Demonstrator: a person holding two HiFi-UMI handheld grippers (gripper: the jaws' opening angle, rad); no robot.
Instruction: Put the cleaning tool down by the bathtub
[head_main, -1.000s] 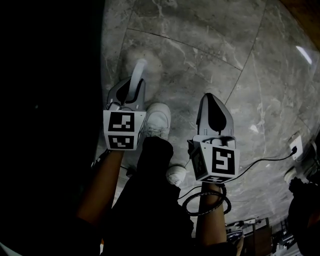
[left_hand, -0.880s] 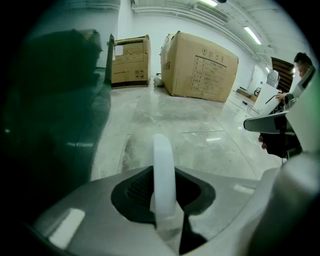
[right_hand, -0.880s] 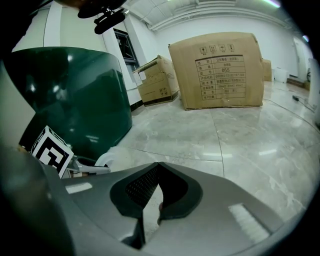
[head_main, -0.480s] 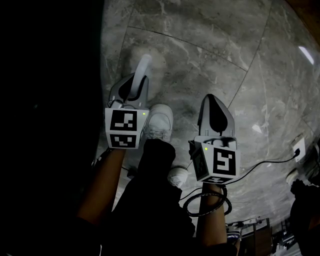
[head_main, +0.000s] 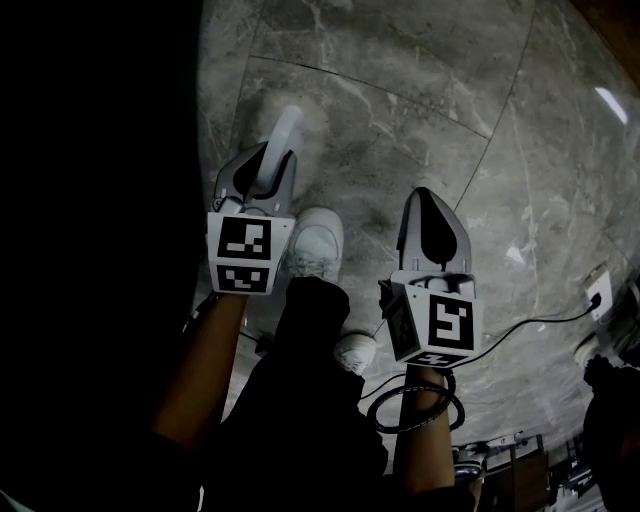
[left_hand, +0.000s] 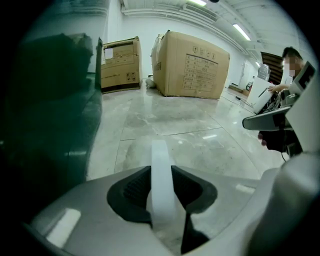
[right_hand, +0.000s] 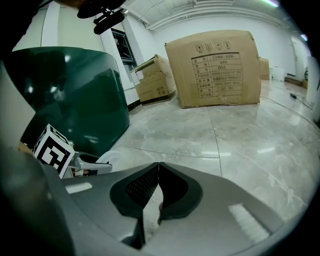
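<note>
The cleaning tool's white handle (head_main: 284, 134) sticks out ahead of my left gripper (head_main: 262, 168), which is shut on it. In the left gripper view the handle (left_hand: 160, 162) runs straight between the two dark pads of that gripper (left_hand: 161, 175); the tool's working end is hidden. The dark green bathtub (left_hand: 50, 110) rises along the left, close beside that gripper, and also shows in the right gripper view (right_hand: 70, 95). My right gripper (head_main: 424, 196) hangs over the grey marble floor with its jaws (right_hand: 157, 166) shut and nothing between them.
A person's white shoe (head_main: 316, 242) and dark trouser leg lie between the grippers. Large cardboard boxes (left_hand: 192, 65) (right_hand: 215, 67) stand at the far wall. A black cable (head_main: 540, 320) runs to a socket at the right. A person (left_hand: 292, 65) sits at the far right.
My left gripper and the white handle have edged slightly forward along the bathtub's side. The right gripper has barely moved.
</note>
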